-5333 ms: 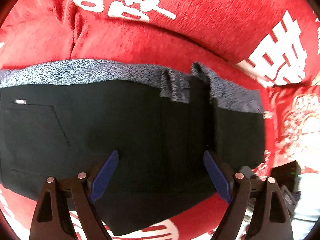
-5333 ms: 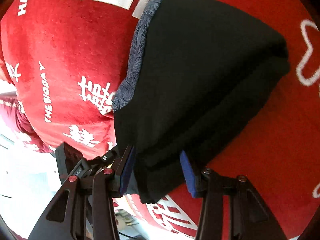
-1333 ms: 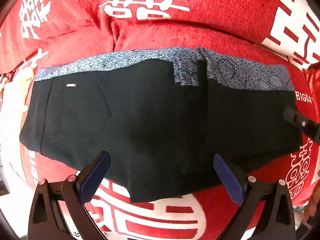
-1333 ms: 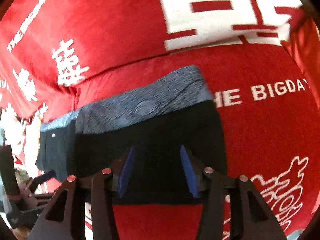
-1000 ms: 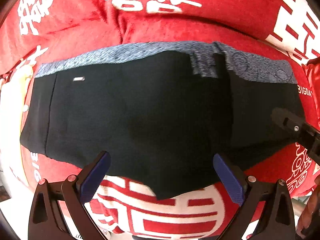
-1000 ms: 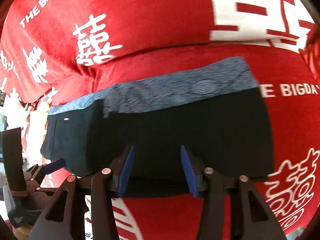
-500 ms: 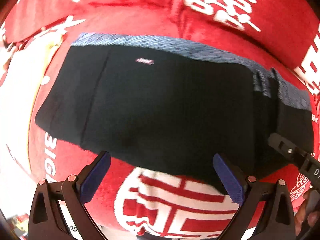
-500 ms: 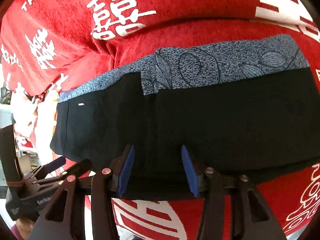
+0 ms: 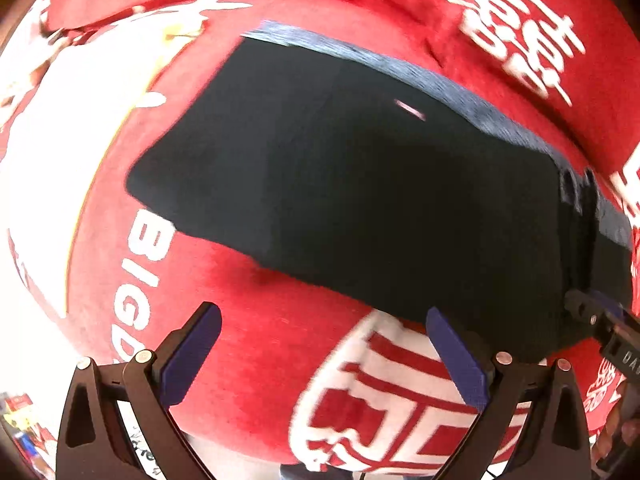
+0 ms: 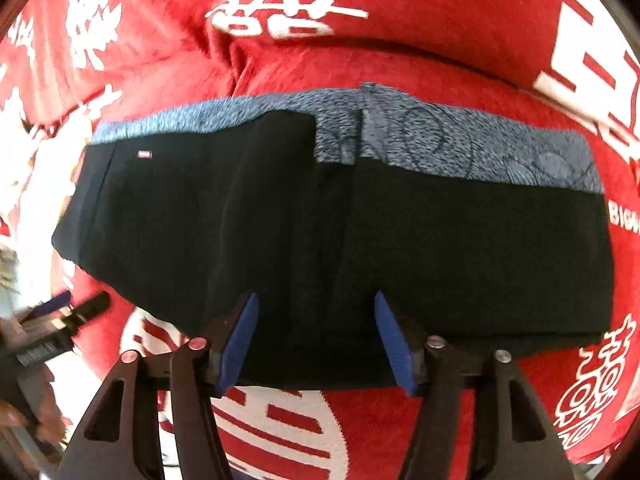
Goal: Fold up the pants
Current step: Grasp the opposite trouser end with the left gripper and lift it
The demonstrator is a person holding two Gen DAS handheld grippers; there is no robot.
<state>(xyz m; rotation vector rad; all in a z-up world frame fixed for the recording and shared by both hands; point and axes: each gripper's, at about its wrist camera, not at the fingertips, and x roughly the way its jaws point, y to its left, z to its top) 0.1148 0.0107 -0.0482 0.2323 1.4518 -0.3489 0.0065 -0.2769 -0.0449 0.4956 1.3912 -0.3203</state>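
The folded black pants (image 10: 340,232) with a grey patterned waistband (image 10: 460,148) lie flat on the red blanket (image 10: 420,24). In the left wrist view the pants (image 9: 380,208) stretch from upper left to right. My left gripper (image 9: 324,356) is open and empty, over the red blanket just below the pants' lower edge. My right gripper (image 10: 316,336) is open, its blue pads (image 10: 240,340) over the pants' near edge; nothing is held. The right gripper's tip also shows in the left wrist view (image 9: 600,320), and the left gripper shows in the right wrist view (image 10: 60,320).
The red blanket carries white characters (image 9: 520,36) and "BIGDAY" lettering (image 9: 140,280). Its front edge drops off near the bottom of the left wrist view (image 9: 240,460). A bright white area (image 9: 40,160) lies to the left.
My left gripper has swung left and back, off the pants, now over bare blanket. My right gripper has moved left along the pants' near edge toward their middle. The pants stay put.
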